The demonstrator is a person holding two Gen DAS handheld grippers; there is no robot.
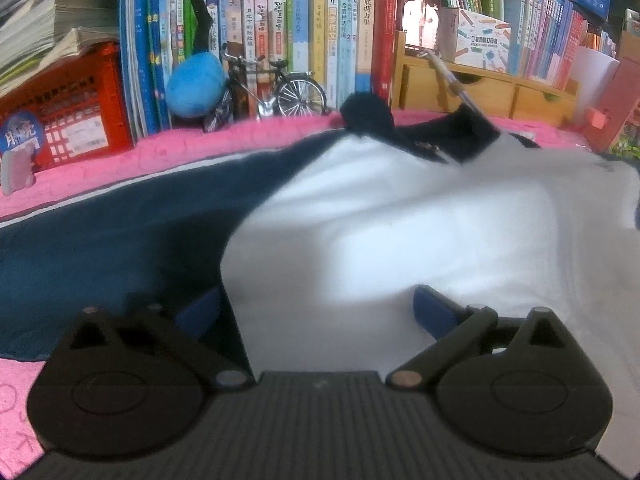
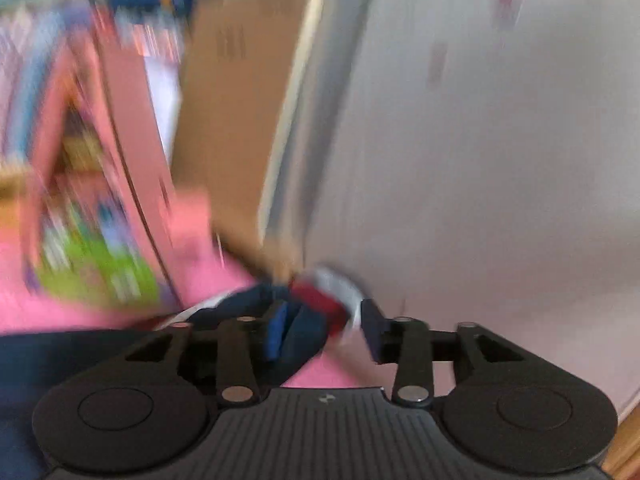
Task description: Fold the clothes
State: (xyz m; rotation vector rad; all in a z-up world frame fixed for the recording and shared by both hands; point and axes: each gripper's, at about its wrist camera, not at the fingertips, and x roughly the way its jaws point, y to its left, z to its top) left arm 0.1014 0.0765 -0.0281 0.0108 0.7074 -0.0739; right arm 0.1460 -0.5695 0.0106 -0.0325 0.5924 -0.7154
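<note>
The white and navy garment (image 1: 360, 220) lies spread on the pink cover (image 1: 120, 160), directly ahead of the left tool (image 1: 316, 312), whose jaws stand wide with cloth between them, ungripped. The right tool (image 2: 324, 328) stands partly open; a navy fold (image 2: 304, 332) sits between its jaws, contact indeterminate through blur.

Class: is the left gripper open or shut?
Open. The left gripper's fingers stand wide apart over the white and navy garment, pressing nothing.
</note>
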